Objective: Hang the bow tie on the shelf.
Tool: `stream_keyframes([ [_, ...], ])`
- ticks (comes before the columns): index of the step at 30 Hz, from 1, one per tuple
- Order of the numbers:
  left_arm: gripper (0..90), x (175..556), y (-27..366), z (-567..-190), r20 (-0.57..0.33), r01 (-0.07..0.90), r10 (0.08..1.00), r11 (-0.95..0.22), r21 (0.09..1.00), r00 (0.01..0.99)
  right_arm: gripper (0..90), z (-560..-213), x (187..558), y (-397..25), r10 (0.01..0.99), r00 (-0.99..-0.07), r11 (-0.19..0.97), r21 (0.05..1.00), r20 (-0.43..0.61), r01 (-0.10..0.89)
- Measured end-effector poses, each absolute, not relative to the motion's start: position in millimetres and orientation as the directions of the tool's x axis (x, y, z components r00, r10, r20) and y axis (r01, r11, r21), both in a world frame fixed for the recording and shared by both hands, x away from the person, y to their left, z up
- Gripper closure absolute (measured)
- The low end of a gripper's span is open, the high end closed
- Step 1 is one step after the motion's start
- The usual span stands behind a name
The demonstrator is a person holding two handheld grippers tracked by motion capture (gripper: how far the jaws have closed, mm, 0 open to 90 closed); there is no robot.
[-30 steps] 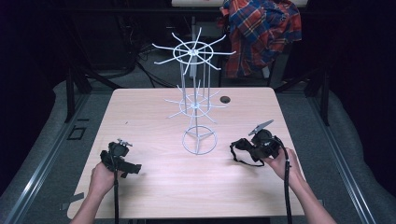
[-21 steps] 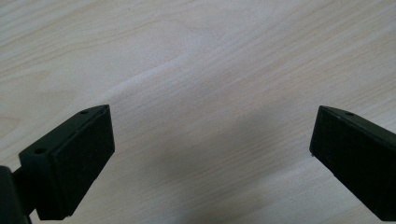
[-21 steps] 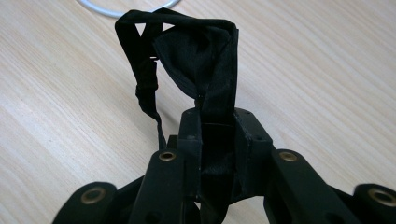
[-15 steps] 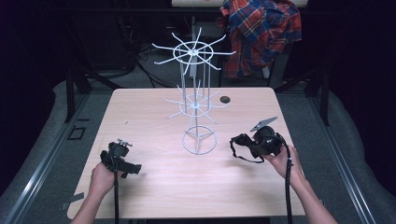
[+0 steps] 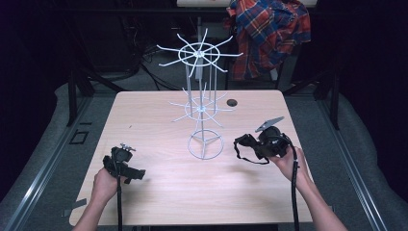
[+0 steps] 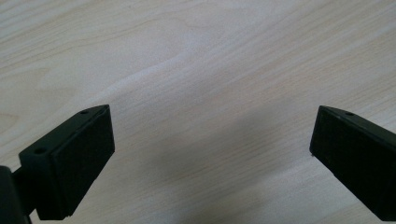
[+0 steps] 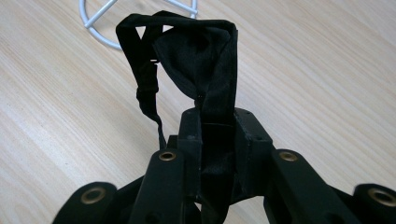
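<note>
A white wire rack [image 5: 201, 109] with two tiers of spokes stands on a ring base [image 7: 100, 34] at the middle of the wooden table [image 5: 159, 192]. To its right, just above the table, my right gripper [image 5: 254, 146] is shut on a black fabric piece with a strap [image 7: 201, 51]. The cloth bulges up between the jaws of that gripper [image 7: 217, 119] and its strap [image 5: 243, 144] loops toward the rack's base. At the table's front left my left gripper [image 5: 134, 173] is open. Between the jaws of that gripper [image 6: 212, 149] lies nothing but bare wood.
A small dark round object [image 5: 232, 102] lies on the table behind the rack. A plaid shirt [image 5: 269, 33] hangs beyond the far edge. Dark floor and metal rails [image 5: 43, 173] flank the table.
</note>
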State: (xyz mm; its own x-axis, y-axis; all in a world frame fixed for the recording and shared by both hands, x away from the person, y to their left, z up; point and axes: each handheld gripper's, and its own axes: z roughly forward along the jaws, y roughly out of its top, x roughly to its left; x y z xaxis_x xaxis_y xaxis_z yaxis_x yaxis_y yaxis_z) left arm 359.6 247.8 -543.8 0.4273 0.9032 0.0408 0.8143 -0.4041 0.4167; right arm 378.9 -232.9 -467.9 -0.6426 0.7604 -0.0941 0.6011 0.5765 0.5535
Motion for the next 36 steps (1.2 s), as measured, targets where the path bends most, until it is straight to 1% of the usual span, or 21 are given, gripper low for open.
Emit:
stream_keyframes([
  [20, 0.0, 362, 244, -544, 0.037, 0.810, 0.898, -0.412, 0.418, 0.437, 74.2, -455, 388, -220, 0.764, -0.639, 0.555, 0.598, -0.091, 0.578],
  [36, 0.0, 364, 241, -544, 0.040, 0.807, 0.895, -0.420, 0.415, 0.445, 74.3, -434, 394, -215, 0.761, -0.639, 0.554, 0.623, -0.111, 0.552],
])
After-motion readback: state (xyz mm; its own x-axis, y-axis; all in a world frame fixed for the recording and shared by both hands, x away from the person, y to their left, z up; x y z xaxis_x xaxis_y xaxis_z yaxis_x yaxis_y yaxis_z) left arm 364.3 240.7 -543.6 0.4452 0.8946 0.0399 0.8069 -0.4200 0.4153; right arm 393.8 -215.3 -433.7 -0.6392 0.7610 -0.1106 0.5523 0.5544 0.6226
